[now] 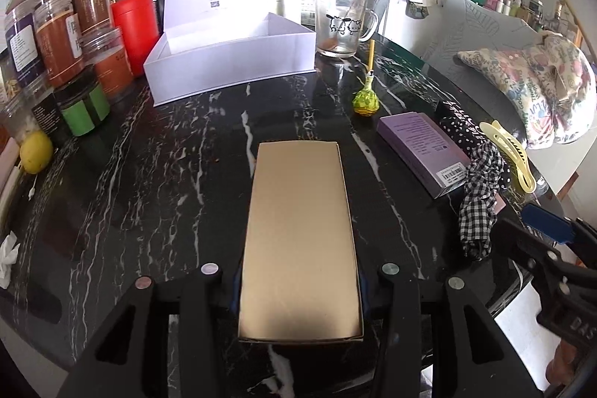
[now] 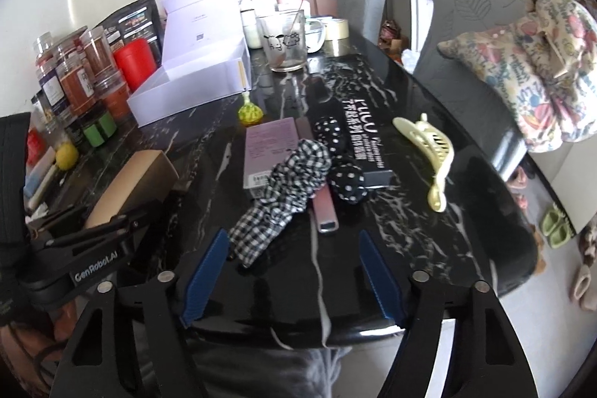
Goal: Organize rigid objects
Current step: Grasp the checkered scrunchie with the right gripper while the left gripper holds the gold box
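Left wrist view: the left tool [image 1: 300, 290] grips the gold box [image 1: 300, 241], frame centre, over the black marble worktop [image 1: 156, 174].

Right wrist view: the right tool [image 2: 293, 280] stands released; the checked cloth [image 2: 283, 189] lies above its left finger, untouched.

The left tongs [image 1: 300, 290] clamp a long gold box [image 1: 298, 241] by its near end, over the black marbled counter [image 1: 168, 174]. Beyond it stands an open white box [image 1: 231, 56]; a purple box [image 1: 421, 152] lies to the right.

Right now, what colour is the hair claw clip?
Pale yellow hair claw clip, clearest in the right wrist view.
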Demonstrator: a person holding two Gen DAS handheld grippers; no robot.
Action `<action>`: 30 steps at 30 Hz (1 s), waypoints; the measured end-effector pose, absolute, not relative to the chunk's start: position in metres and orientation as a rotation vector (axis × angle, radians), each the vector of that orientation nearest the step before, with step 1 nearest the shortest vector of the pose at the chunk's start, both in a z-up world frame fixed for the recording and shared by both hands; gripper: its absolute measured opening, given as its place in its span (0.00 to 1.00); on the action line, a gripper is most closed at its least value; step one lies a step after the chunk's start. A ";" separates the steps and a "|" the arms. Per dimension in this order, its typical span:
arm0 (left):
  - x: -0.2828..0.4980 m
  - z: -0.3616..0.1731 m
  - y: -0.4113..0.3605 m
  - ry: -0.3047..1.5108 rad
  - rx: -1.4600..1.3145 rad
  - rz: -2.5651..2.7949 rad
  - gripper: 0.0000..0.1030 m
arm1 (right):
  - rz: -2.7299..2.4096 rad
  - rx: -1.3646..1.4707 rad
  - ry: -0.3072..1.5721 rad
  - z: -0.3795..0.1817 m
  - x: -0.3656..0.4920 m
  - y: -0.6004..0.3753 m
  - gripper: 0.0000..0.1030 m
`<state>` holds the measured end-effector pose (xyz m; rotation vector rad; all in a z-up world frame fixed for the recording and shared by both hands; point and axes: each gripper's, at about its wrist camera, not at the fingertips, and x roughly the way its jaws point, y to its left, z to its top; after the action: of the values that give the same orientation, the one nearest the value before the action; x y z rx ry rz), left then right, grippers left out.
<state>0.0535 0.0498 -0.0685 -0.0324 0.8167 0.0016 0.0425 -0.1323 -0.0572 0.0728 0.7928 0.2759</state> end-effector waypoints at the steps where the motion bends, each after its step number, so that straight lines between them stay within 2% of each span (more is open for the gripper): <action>1: 0.053 -0.070 0.050 0.817 -0.033 0.004 0.42 | 0.277 0.068 0.795 -0.059 0.046 -0.130 0.61; 5: 0.052 -0.073 0.053 0.829 -0.057 -0.001 0.42 | 0.285 0.080 0.798 -0.062 0.054 -0.124 0.52; 12: 0.052 -0.073 0.053 0.827 -0.053 0.011 0.42 | 0.269 0.081 0.808 -0.069 0.064 -0.119 0.49; 14: 0.052 -0.073 0.053 0.825 -0.050 0.013 0.42 | 0.263 0.079 0.803 -0.071 0.063 -0.118 0.39; 15: 0.051 -0.073 0.053 0.825 -0.050 0.013 0.42 | 0.266 0.075 0.792 -0.071 0.061 -0.117 0.25; 16: 0.051 -0.073 0.054 0.826 -0.051 0.013 0.42 | 0.273 0.079 0.782 -0.071 0.060 -0.117 0.20; 30: 0.043 -0.067 0.057 0.820 -0.052 0.002 0.42 | 0.268 0.087 0.733 -0.058 0.036 -0.130 0.16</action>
<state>0.0431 0.0566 -0.0671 -0.0517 0.8199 0.0021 0.0355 -0.1298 -0.0581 0.0875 0.7334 0.2678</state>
